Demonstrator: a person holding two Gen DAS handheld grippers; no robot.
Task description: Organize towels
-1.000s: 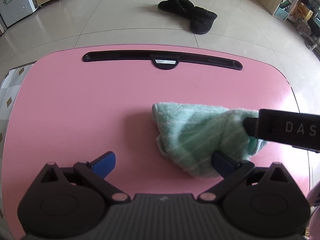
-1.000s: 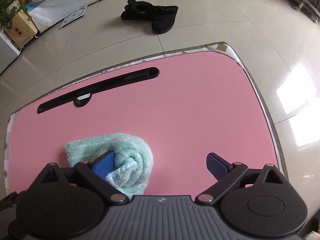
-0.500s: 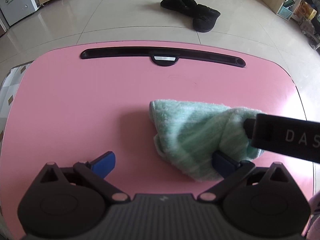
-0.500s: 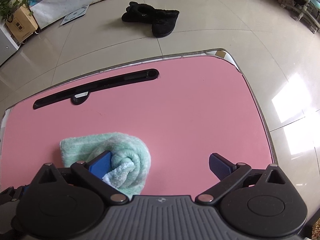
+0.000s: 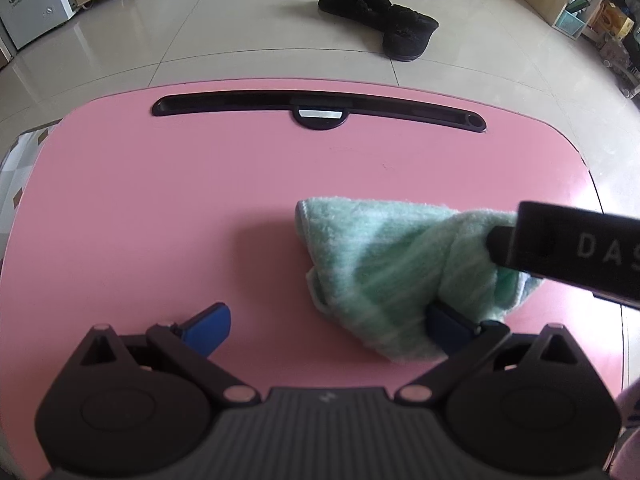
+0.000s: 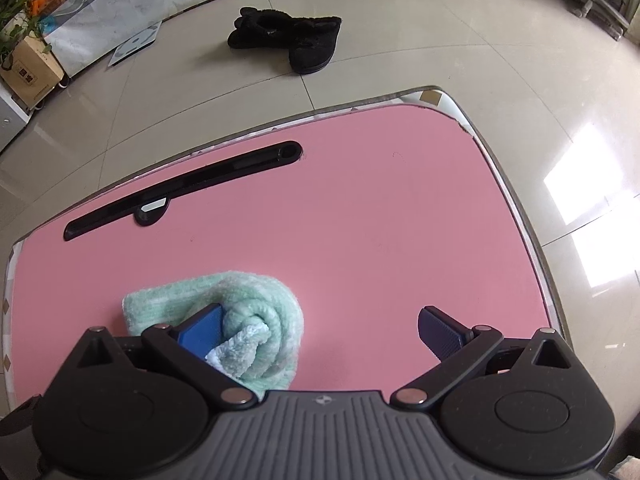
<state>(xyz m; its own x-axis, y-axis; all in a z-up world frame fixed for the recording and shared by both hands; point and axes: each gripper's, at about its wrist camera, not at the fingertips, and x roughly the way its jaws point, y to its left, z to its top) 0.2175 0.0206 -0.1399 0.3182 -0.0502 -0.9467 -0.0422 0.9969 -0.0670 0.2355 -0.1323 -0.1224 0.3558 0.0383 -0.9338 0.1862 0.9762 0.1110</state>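
Left wrist view: left tool (image 5: 326,326) spread wide, right pad against near edge of mint-green towel (image 5: 392,264), nothing gripped. Towel bunched and partly rolled on pink table (image 5: 160,208), right of centre, near front edge. Right wrist view: right tool (image 6: 320,330) spread wide, left pad touching rolled end of towel (image 6: 256,320), right pad clear over bare table (image 6: 400,220). Black slot (image 5: 316,110) along far side of table. Black slippers (image 5: 384,20) on tiled floor (image 5: 240,40) beyond.
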